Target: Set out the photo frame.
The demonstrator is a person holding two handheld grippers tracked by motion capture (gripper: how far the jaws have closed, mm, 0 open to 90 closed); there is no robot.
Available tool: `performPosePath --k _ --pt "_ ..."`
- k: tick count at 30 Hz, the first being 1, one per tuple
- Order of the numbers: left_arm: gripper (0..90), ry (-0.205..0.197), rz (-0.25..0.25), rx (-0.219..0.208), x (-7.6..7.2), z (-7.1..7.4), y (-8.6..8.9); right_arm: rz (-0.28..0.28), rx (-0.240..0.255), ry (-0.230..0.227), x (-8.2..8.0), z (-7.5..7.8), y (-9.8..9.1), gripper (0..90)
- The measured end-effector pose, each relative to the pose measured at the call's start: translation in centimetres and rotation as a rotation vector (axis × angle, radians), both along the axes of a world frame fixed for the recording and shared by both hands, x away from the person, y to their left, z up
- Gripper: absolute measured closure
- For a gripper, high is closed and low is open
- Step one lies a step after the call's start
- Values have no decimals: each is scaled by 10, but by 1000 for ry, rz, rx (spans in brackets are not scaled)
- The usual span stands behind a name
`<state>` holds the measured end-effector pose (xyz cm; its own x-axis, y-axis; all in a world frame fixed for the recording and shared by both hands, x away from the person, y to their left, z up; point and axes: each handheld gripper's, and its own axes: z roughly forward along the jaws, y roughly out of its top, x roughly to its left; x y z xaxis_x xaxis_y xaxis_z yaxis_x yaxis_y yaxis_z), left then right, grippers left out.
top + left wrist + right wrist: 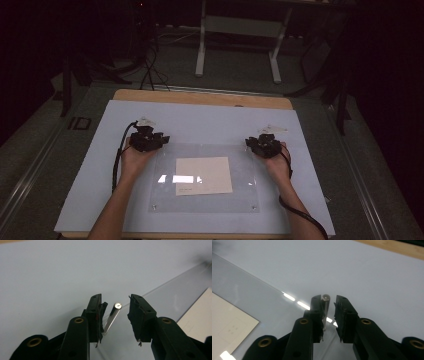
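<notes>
A clear plastic sheet (pixel 205 200) lies on the pale board (pixel 200 120) and covers a cream paper (pixel 203 175). At the sheet's far left corner my left gripper (pixel 160 139) stands open around a short upright metal pin (pixel 112 315). The pin is close to the left pad, with a wide gap to the other pad. At the far right corner my right gripper (pixel 252 144) stands open around a second metal pin (pixel 325 312), which rests against the left pad with a gap on the other side. The left gripper (pixel 115 297) and right gripper (pixel 328 298) both point down at the sheet's edge.
The board lies on a wooden table top (pixel 200 97) whose far edge shows as a strip. Beyond it the dim floor holds a white desk frame (pixel 237 30) and black cables (pixel 150 70). Two small fittings sit at the sheet's near corners.
</notes>
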<state>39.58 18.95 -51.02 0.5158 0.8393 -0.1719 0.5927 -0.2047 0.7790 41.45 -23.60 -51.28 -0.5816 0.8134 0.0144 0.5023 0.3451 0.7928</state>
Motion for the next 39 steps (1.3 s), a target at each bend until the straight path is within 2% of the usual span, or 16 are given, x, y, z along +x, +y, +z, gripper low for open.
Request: performPosePath --k 3,5,8,12,14,15,19,23,26,29,35,39 --pt "651 -45 27 -5 -6 -1 0 -18 7 -19 -2 0 4 810" --pt "681 -69 41 -8 -10 -2 1 -30 33 -23 -4 -1 4 827" --pt "704 -86 45 -23 -13 -5 0 -45 58 -34 -6 -3 4 844" --pt "713 -97 48 -25 -15 -10 -1 -64 65 -41 -8 -4 5 847" --pt "726 -97 55 -26 -15 -10 -1 -63 62 -40 -8 -4 5 848" --pt "762 -96 60 -30 -14 -11 0 -59 58 -37 -7 -3 5 848" --pt "808 -99 71 -13 -14 -12 0 -56 63 -35 -7 -4 5 848" --pt "826 -120 72 -4 -15 -13 -1 -58 67 -36 -7 -4 4 849" --pt "834 -123 71 -4 -16 -13 -1 -65 95 -16 -6 -4 3 846" --pt "839 -127 71 5 -16 -12 -1 -67 88 -12 -6 -3 3 848" --pt "838 -111 63 -25 -13 -13 2 -64 87 8 -4 -2 3 848" --pt "833 -97 56 -72 -11 -15 6 -63 92 39 -1 0 2 846"
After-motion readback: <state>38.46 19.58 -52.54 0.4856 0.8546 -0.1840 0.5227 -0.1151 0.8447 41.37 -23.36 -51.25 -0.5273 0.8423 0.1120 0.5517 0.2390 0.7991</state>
